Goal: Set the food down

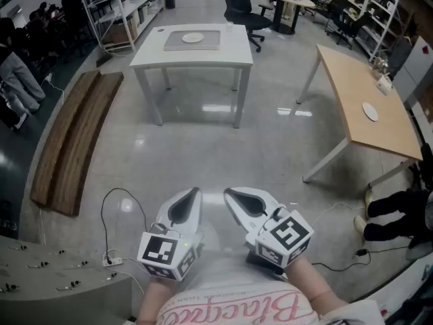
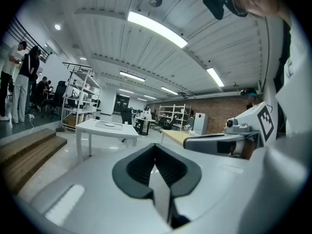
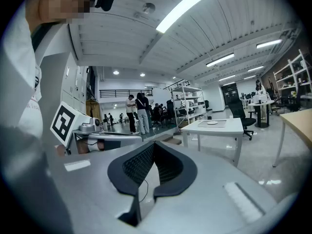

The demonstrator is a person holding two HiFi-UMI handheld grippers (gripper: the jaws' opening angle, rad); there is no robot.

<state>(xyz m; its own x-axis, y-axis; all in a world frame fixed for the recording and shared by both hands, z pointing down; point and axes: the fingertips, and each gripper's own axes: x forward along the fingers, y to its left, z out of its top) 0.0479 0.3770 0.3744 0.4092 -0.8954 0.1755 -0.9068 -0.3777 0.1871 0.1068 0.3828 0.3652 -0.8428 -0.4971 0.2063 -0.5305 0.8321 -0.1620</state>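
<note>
the polished grey floor (image 1: 203,154) fills most of the head view. you're standing on it well apart from every surface, which is probably why nothing is being set down yet. at upper centre stands the white table (image 1: 237,46), and it looks prepared to receive something: a grey mat (image 1: 206,42) lies on its top with a small white plate (image 1: 192,38) on the mat. the wooden table (image 1: 352,80) along the right edge carries a second plate (image 1: 370,111). i can't tell which of the two the task means. long wooden boards (image 1: 71,141) lie on the floor at the left, and an office chair (image 1: 240,5) sits at the top edge, behind the white table.

at bottom centre you hold both tools tucked close to your body, side by side, pointing ahead and a little down. that reads as a carrying or waiting posture, not a reach. the left gripper (image 1: 197,190) is clenched, tips together with nothing between them. the right gripper (image 1: 228,192) is clenched and empty too.

the food shows in no view. neither tool holds it, and the plates are too small to tell whether anything is on them.

the marker cubes (image 1: 166,252) bear only black-and-white square patterns. the pink cursive on your shirt (image 1: 237,311) is not legible.
</note>
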